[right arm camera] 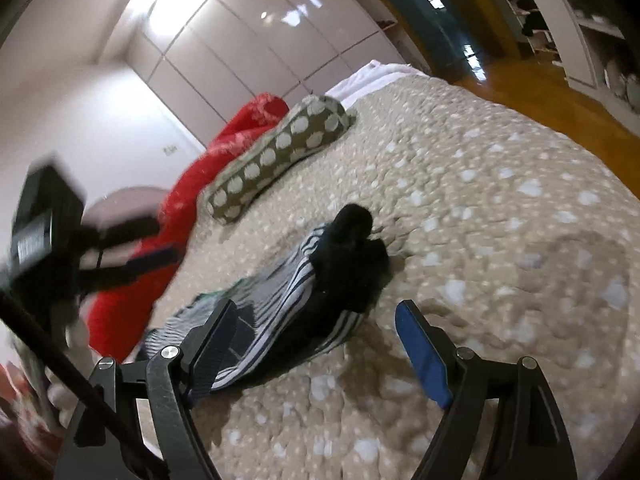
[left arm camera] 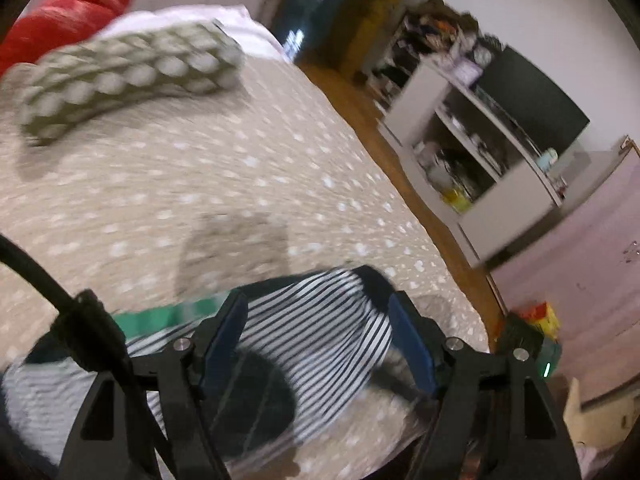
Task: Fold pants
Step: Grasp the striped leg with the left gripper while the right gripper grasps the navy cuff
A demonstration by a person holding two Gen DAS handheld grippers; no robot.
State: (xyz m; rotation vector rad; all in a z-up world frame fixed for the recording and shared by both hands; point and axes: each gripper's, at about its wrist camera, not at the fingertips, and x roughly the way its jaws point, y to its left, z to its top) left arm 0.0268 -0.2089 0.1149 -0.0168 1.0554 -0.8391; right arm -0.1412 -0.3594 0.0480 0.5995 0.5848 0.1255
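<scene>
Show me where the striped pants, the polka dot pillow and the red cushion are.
striped pants (right arm camera: 280, 300): right wrist view, striped fabric mid-leg.
polka dot pillow (right arm camera: 276, 152): right wrist view, centre of its top.
red cushion (left arm camera: 76, 8): left wrist view, upper surface.

The pants lie on the bed, between the left gripper's fingers and reaching left past them. Ahead of those fingers and to the left, a bolster rests on the bed, with a cushion behind it. A shelf unit stands off the bed to the right. The pants lie just ahead of the right gripper's left finger, the bolster farther ahead.
</scene>
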